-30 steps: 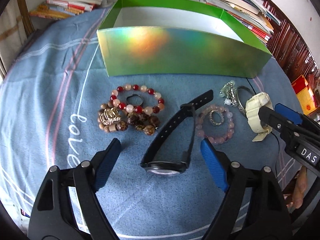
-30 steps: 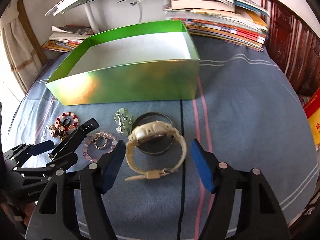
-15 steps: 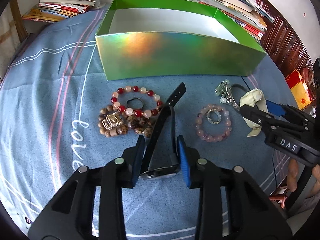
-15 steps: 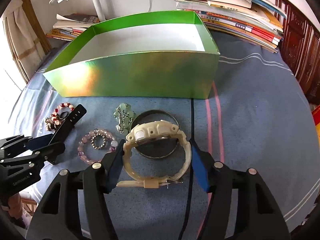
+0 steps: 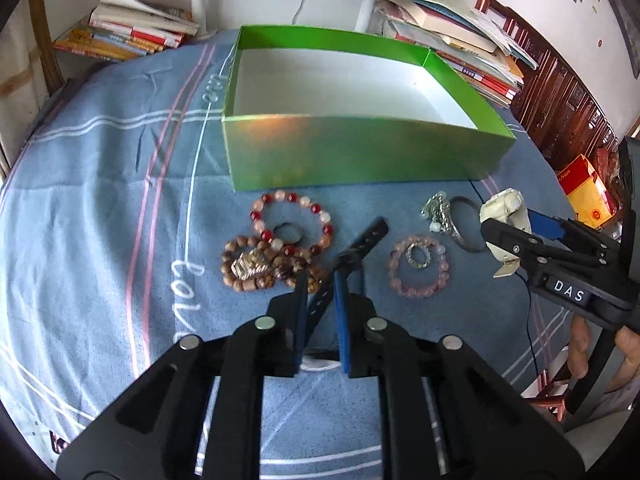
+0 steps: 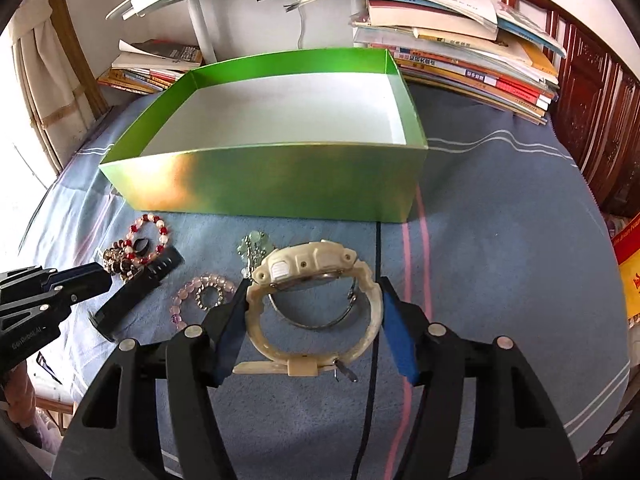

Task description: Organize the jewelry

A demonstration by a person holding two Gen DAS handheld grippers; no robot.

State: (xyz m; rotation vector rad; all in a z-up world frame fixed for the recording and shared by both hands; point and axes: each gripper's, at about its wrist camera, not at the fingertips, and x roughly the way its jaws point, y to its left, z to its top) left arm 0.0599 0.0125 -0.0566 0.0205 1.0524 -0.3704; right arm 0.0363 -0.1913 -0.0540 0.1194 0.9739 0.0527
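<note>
My left gripper (image 5: 320, 278) has its jaws closing, the blue pads pressing on the black watch (image 5: 368, 240), whose strap end points toward the green box (image 5: 360, 152). From the right wrist view, that black watch (image 6: 140, 284) tilts up off the cloth at the left gripper (image 6: 86, 286). My right gripper (image 6: 314, 288) is shut on the cream watch (image 6: 304, 264), gripping its strap on both sides above a silver bangle (image 6: 320, 322). The open green box (image 6: 280, 184) stands just behind, with nothing seen inside.
On the blue cloth (image 5: 100, 200) lie a red-and-white bead bracelet (image 5: 292, 200), a brown bead bracelet (image 5: 240, 280), a pink bracelet (image 5: 420, 292) and a pale pendant (image 5: 436, 208). Book stacks (image 6: 460, 60) sit behind the box. A wooden cabinet (image 6: 592, 120) stands at right.
The left jaws went from wide apart to clamped on the black watch and rose with it. The right jaws narrowed onto the cream watch's strap.
</note>
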